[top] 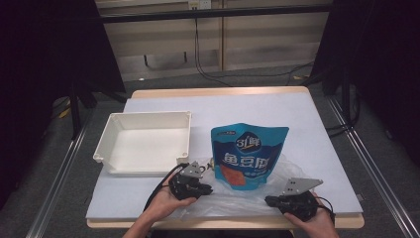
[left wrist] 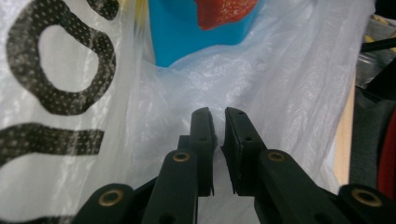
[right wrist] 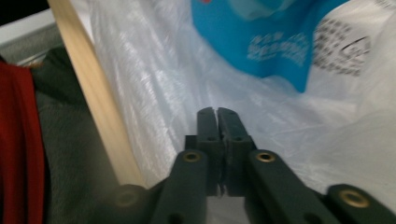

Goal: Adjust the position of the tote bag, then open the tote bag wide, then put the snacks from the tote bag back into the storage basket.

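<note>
A blue snack pouch (top: 249, 154) was seen standing upright near the middle of the surface (top: 257, 106), with its foot set in a crumpled clear plastic bag (top: 237, 196) that spread toward the near edge. The lower part of the pouch was veiled by the film, and where the bag's mouth lay could not be made out.

The left tool (top: 207, 189) was held in the person's left hand (top: 166, 202) at the bag's left side, close to the near edge. In the left gripper view its jaws were seen parted by a narrow slit over the bag's film; whether any film was caught in the slit could not be told. Black print on the bag was cut off at the left border of that view.

The right tool (top: 270, 200) was held in the right hand (top: 319, 224) by the near right corner. In the right gripper view the jaws were seen almost touching over the film, and no clear hold on it could be discerned.

A white tray (top: 101, 153) was placed toward the left edge, just beside the left tool and apart from the pouch. Open room was left along the far edge and the right edge. Little room was left between the bag and the wooden near edge.
</note>
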Tool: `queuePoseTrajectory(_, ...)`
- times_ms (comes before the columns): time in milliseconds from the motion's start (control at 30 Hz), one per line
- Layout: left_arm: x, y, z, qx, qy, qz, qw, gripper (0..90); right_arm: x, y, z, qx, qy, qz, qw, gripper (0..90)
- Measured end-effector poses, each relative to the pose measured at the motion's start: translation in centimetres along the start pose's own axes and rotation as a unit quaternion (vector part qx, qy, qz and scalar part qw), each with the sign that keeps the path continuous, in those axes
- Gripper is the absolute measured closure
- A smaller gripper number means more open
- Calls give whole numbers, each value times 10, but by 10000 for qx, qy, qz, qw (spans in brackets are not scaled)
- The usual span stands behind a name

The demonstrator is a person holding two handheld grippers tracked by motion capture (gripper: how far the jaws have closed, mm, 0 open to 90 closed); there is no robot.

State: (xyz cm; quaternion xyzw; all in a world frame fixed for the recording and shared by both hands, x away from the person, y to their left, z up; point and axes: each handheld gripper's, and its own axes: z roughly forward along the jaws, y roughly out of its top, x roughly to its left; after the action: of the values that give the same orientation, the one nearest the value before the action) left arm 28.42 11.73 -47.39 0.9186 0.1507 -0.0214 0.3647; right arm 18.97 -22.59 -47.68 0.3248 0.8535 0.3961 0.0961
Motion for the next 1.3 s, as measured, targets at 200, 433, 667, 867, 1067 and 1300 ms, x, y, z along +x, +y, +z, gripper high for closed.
queuePoseTrajectory(200, 5, -1, -10, -422, -39, -290, 9987, 765, -9, 3, -11, -688, -175, 327, 9969, 787)
queuePoseTrajectory(433, 3, -1, -26, -914, 2, -325, 9953, 677, -8, 1, -27, -1130, -350, 502, 9917, 545)
queuePoseTrajectory(667, 4, -1, -32, -967, 81, -331, 9947, 443, -5, 1, -39, -1377, -475, 583, 9876, 343)
queuePoseTrajectory(867, 4, 4, -42, -1095, 213, -370, 9931, 270, -2, 0, -46, -1550, -550, 613, 9845, 260)
queuePoseTrajectory(1067, 6, 6, -53, -1373, 331, -435, 9890, 230, 1, 0, -49, -1599, -576, 627, 9835, 243)
queuePoseTrajectory(1300, 9, 4, -68, -2066, 268, -246, 9777, 330, 7, -2, -53, -1655, -569, 671, 9823, 244)
